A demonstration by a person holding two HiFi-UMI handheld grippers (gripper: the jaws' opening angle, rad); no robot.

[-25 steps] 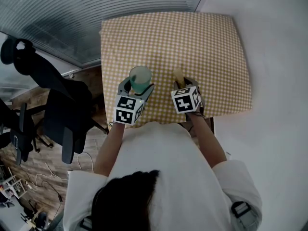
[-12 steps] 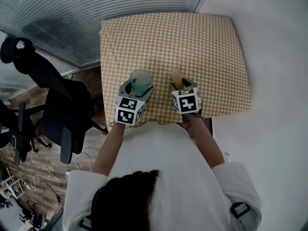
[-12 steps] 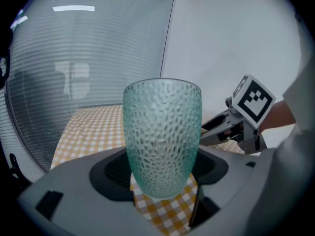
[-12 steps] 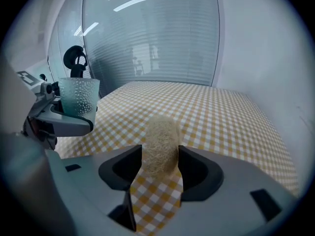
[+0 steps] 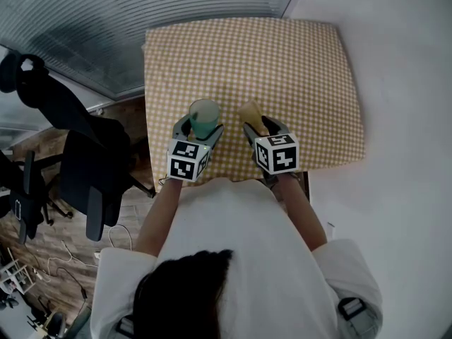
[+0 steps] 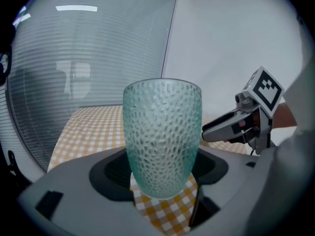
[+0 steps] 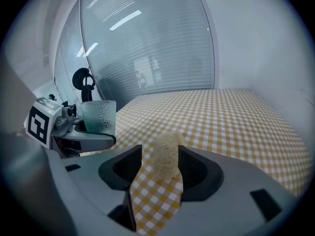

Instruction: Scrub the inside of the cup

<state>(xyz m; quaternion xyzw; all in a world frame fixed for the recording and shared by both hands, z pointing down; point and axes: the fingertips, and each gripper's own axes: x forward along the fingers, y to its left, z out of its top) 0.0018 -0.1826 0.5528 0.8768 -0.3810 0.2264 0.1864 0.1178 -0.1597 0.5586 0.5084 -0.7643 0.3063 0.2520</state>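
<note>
Left jaws gripping cup [image 6: 162, 136], right jaws loose around sponge [image 7: 165, 156], checked tablecloth [image 5: 282, 69], ribbed glass wall [image 5: 141, 13]

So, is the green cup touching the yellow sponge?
Apart. The head view shows a strip of checked tablecloth between the cup and the sponge; in the right gripper view the cup stands well left of the sponge.

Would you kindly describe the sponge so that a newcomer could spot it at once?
On the table's yellow checked cloth, look near the edge nearest the person, between the right gripper's open jaws. The sponge stands upright there: pale beige, rough and opaque, unlike the green glass cup beside it.
</note>
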